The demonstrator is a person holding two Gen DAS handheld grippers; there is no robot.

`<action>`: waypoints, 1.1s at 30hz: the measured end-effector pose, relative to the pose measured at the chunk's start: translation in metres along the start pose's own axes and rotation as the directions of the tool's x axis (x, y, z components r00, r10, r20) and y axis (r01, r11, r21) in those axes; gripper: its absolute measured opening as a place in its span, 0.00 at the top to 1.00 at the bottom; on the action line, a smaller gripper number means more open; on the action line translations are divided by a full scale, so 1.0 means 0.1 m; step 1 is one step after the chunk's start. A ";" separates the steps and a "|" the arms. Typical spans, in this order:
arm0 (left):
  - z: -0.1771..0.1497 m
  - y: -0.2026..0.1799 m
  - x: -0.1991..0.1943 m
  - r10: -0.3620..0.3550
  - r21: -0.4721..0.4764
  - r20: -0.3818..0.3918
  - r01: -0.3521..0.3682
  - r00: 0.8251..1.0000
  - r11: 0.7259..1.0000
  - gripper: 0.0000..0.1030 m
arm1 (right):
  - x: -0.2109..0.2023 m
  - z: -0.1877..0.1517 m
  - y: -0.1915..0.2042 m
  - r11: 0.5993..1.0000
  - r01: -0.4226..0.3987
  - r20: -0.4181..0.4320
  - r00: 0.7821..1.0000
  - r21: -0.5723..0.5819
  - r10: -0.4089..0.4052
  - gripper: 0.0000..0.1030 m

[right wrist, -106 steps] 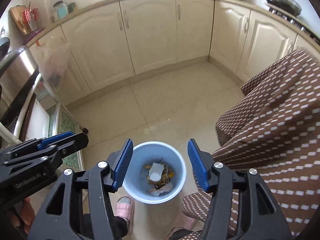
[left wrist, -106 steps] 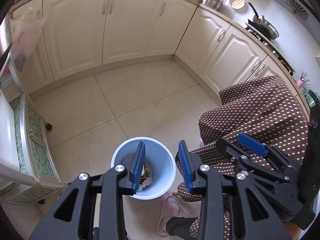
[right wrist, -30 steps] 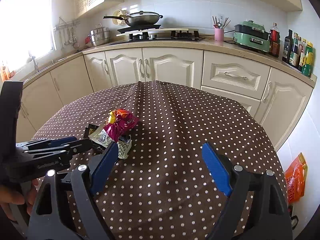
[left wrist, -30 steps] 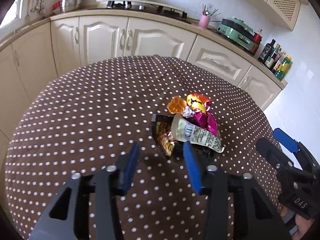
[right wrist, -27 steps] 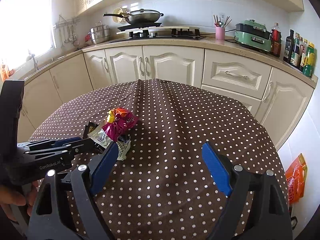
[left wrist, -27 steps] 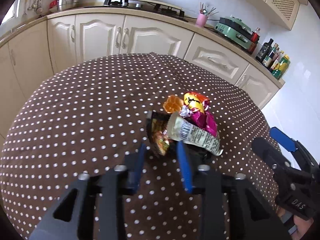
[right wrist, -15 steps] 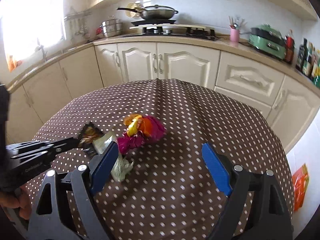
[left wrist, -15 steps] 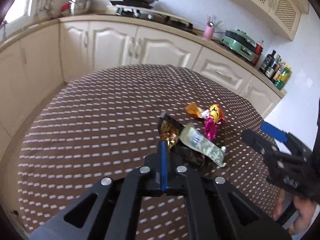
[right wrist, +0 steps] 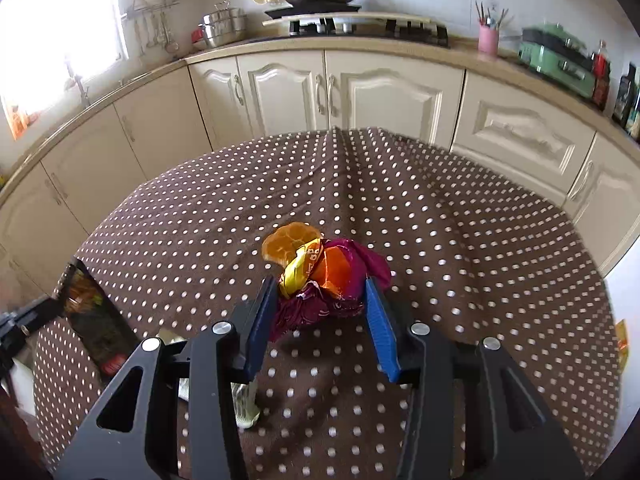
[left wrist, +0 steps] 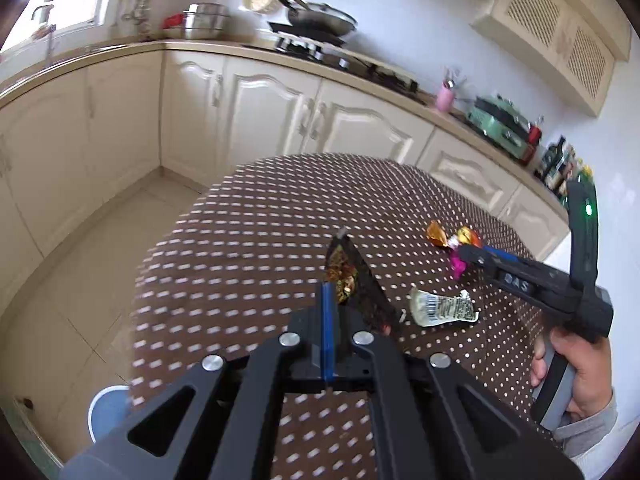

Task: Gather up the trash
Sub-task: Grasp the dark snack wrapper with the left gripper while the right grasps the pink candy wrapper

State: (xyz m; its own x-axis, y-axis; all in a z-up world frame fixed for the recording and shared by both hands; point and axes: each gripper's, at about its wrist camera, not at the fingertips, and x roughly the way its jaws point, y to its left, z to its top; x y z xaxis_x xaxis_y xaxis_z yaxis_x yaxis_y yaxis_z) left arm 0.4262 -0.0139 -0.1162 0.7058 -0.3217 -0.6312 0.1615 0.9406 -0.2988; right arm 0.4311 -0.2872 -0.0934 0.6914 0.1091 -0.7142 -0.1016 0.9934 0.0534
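On the polka-dot tablecloth (right wrist: 400, 208), going left to right: the left gripper (left wrist: 334, 300) is clamped tight on a dark snack wrapper (left wrist: 352, 276), which stands up off the cloth. Next lies a pale crumpled wrapper (left wrist: 442, 310), flat on the cloth. Rightmost, the right gripper (right wrist: 320, 312) is closing around a magenta-and-orange wrapper (right wrist: 332, 276); an orange slice-like scrap (right wrist: 288, 242) touches that bundle behind. A blue bin (left wrist: 106, 408) stands on the floor, lower left.

Wrappers (right wrist: 324, 276) on the table (right wrist: 440, 240) — bin (left wrist: 106, 410) on the floor beside it.
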 end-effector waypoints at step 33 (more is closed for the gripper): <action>-0.80 0.52 -0.75 -0.012 -0.151 -0.021 0.009 1.000 0.989 0.58 | -0.73 -0.84 1.56 0.952 -0.263 0.008 0.963 -0.159 0.268 0.59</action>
State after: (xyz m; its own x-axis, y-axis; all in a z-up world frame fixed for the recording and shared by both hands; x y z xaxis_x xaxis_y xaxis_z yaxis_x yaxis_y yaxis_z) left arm 0.3261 0.0507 -0.1417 0.6890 -0.3355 -0.6424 0.0620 0.9105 -0.4089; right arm 0.3043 -0.1428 -0.0912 0.6444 0.3714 -0.6684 -0.3925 0.9109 0.1278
